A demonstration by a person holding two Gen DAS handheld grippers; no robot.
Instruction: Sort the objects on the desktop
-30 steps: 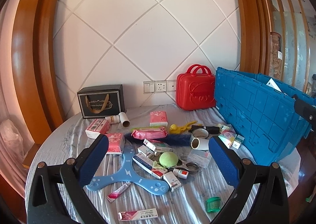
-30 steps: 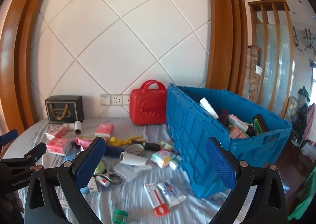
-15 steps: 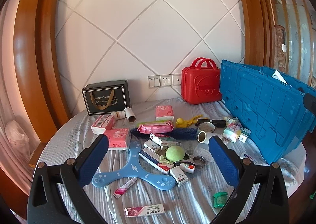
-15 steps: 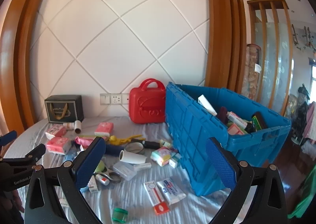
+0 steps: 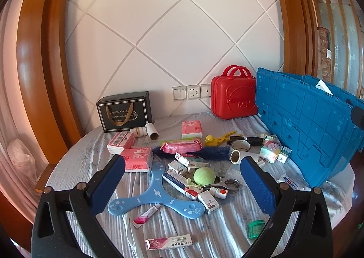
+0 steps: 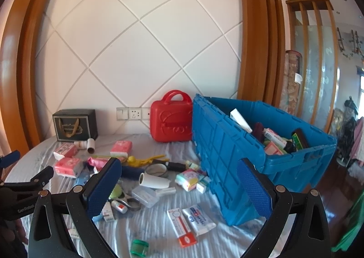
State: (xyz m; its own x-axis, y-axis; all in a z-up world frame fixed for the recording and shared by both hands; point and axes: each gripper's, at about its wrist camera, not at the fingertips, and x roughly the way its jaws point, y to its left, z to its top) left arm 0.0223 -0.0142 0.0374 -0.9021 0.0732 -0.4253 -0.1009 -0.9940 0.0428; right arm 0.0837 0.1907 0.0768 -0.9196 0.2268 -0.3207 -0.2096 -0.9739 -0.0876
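Blue crate [image 6: 227,144] at table's right, part filled, rigid, likely the drop spot; blue boomerang [image 5: 157,194] flat on cloth mid-table, stiff and thin, best pinched at an arm's edge; pink tissue pack [image 5: 138,161] just beyond, soft, squashable, take across short sides; green ball [image 5: 204,176] among small boxes, light, probably rolls, grip across middle; left gripper [image 5: 182,187] and right gripper [image 6: 179,187] both spread wide, holding nothing, hovering above clutter.

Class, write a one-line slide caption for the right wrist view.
Open right claw hovers above a cluttered table, beside a blue crate already holding sorted items.
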